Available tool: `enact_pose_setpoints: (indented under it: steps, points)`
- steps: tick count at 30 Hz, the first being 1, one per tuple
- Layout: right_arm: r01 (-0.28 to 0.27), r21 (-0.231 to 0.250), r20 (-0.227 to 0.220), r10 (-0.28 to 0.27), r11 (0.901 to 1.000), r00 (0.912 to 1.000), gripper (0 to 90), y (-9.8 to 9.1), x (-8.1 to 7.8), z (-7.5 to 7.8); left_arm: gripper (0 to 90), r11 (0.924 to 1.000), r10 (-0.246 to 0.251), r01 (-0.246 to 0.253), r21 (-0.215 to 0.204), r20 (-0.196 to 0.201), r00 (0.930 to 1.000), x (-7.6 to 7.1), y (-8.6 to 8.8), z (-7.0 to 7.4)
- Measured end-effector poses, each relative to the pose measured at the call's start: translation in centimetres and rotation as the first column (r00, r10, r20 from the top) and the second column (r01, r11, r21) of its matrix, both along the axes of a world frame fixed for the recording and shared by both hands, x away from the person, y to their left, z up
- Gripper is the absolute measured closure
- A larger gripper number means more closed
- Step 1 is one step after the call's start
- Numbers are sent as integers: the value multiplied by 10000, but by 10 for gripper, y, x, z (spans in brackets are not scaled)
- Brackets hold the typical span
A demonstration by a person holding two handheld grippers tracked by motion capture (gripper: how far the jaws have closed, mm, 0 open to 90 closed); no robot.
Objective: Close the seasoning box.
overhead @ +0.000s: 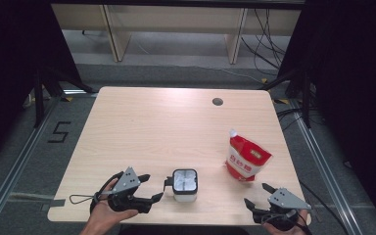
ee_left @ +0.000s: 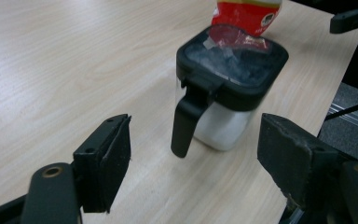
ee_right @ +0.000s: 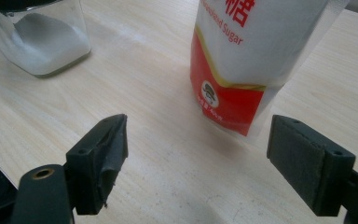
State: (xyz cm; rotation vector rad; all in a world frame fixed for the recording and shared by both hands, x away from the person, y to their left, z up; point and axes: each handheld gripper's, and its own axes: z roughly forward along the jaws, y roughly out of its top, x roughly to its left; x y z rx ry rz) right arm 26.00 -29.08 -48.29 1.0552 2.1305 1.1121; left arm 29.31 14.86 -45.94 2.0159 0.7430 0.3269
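**Colours on the surface**

Surface (overhead: pixel 166 122): pale wood with fine straight grain; one small dark round hole (overhead: pixel 218 102).
Jar (overhead: pixel 185 185): clear walls, white granules inside, black lid and black handle (ee_left: pixel 186 119).
Bag (overhead: pixel 246 159): red and white, a thin yellow band between the two; red lettering on the white part, white lettering on the red, a small round emblem (ee_right: pixel 209 94).
Left gripper (overhead: pixel 148 189) and right gripper (overhead: pixel 255 195): black, each topped by a grey plate.
Floor (overhead: pixel 39 161): grey, a black "5" marked on it.
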Motion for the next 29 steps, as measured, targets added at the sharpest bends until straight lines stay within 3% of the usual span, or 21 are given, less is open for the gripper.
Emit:
enact_pose_setpoints:
  steps: [1, 2, 3, 5, 6, 7, 8, 9, 10, 11, 12, 13, 14, 15, 18, 19, 20, 22, 24, 26, 29]
  points:
    - [93, 159, -364, -88, 9998, 9993, 208, 1, -2, 0, 239, 10000, -1, 1, 51, -29, 10000, -1, 0, -2]
    - [136, 185, -414, -128, 9997, 9991, 205, 2, -2, 0, 231, 10000, 47, -47, 32, -79, 10000, -2, 1, -5]
    - [75, 103, -332, -71, 9999, 9994, 202, 1, -2, 0, 225, 9999, 155, -156, -36, -248, 9996, -4, 0, -7]
    - [-149, -157, -7, 149, 9998, 9999, 189, -1, 2, -1, 216, 9998, 38, -36, 215, -96, 9999, -4, 2, -10]
    - [-153, -183, -50, 152, 9997, 9999, 184, -1, 2, -1, 212, 9998, 205, -204, 56, -315, 9993, -6, 2, -13]
    - [-51, -32, -264, 50, 10000, 9996, 180, 1, 0, -1, 209, 9995, 204, -196, 257, -317, 9993, -6, 3, -15]
    - [-172, -116, -81, 171, 9998, 9998, 174, 0, 2, -2, 207, 9995, 227, -219, 228, -337, 9992, -7, 3, -17]
    - [-207, -146, -375, 202, 9997, 9991, 165, 1, 1, -2, 206, 9990, 207, -198, 411, -229, 9995, -7, 4, -19]
    - [-263, -201, -176, 259, 9995, 9995, 165, 1, 3, -3, 205, 9980, 229, -215, 599, -233, 9995, -7, 5, -21]
    - [-218, 53, -541, 221, 9997, 9983, 165, 2, 1, -3, 204, 9987, 179, -172, 486, -159, 9997, -6, 5, -24]
    - [-284, -255, -169, 280, 9993, 9995, 165, 0, 3, -3, 201, 9976, 326, -306, 622, -314, 9990, -7, 7, -25]
    - [-299, -255, -182, 294, 9992, 9994, 164, 1, 3, -4, 199, 9976, 171, -158, 669, -188, 9997, -6, 8, -26]
    - [-320, -345, -117, 316, 9989, 9994, 163, 1, 3, -3, 196, 9975, 281, -260, 652, -314, 9991, -6, 8, -28]
    - [-356, -297, -350, 345, 9989, 9988, 161, 1, 2, -3, 191, 9974, 304, -276, 662, -427, 9986, -8, 8, -29]
    - [-500, -255, -486, 487, 9984, 9976, 161, 2, 3, -4, 181, 9971, 227, -201, 734, -344, 9992, -9, 8, -32]
    - [-228, -142, -600, 219, 9996, 9980, 161, 4, 0, -4, 176, 9976, 283, -260, 644, -337, 9990, -9, 8, -33]
    - [-254, -301, -349, 243, 9992, 9991, 161, 3, 1, -4, 173, 9978, 263, -238, 613, -399, 9989, -10, 7, -33]
    - [-266, -372, -370, 252, 9990, 9990, 161, 3, 1, -4, 165, 9972, 138, -117, 737, -285, 9995, -10, 9, -34]
    - [-261, -442, -400, 243, 9987, 9989, 161, 2, 1, -4, 163, 9985, 363, -342, 426, -487, 9982, -12, 7, -35]
    - [-259, -447, -421, 240, 9987, 9988, 161, 2, 1, -5, 161, 9967, 270, -243, 772, -352, 9990, -11, 10, -34]
    - [-272, -434, -522, 249, 9987, 9983, 161, 2, 1, -5, 157, 9976, 377, -345, 600, -534, 9979, -12, 10, -35]
